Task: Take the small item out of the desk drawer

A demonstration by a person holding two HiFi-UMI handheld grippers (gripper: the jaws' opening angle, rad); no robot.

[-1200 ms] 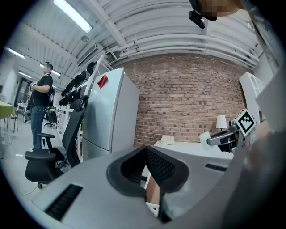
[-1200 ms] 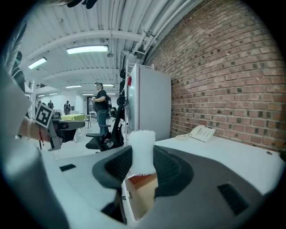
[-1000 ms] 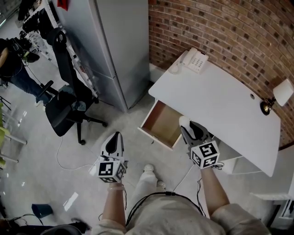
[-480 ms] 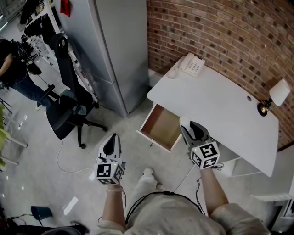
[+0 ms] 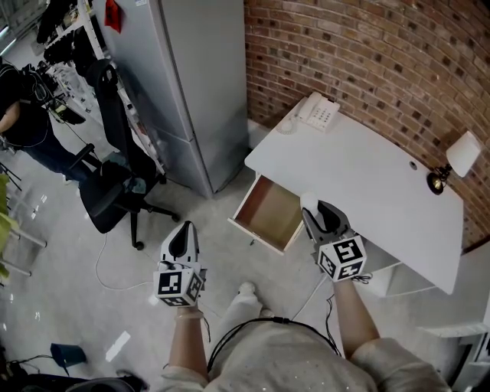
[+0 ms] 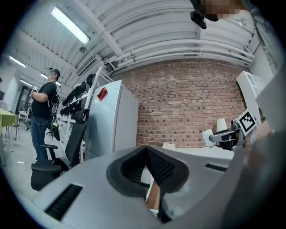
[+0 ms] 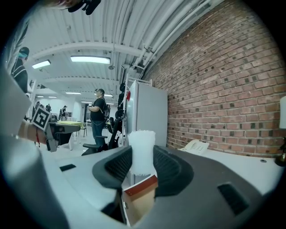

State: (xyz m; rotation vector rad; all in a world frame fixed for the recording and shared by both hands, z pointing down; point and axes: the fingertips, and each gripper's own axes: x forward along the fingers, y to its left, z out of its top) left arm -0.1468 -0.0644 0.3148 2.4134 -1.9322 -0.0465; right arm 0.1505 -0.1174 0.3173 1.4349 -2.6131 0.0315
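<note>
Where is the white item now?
Head view: clamped in the right gripper, the white item is right of the open drawer, at the desk edge.

**No Legible Text in Any View**

No words, numbers or brand names can be read. The left marker cube (image 5: 180, 285) on the left gripper (image 5: 185, 227) and the right marker cube (image 5: 342, 259) on the right gripper (image 5: 312, 210) carry black-and-white square patterns only, no script. A red tag (image 5: 113, 14) at the grey cabinet (image 5: 199, 76) is too small to read. The keypad of the white telephone (image 5: 318, 112) shows no discernible figures.
</note>
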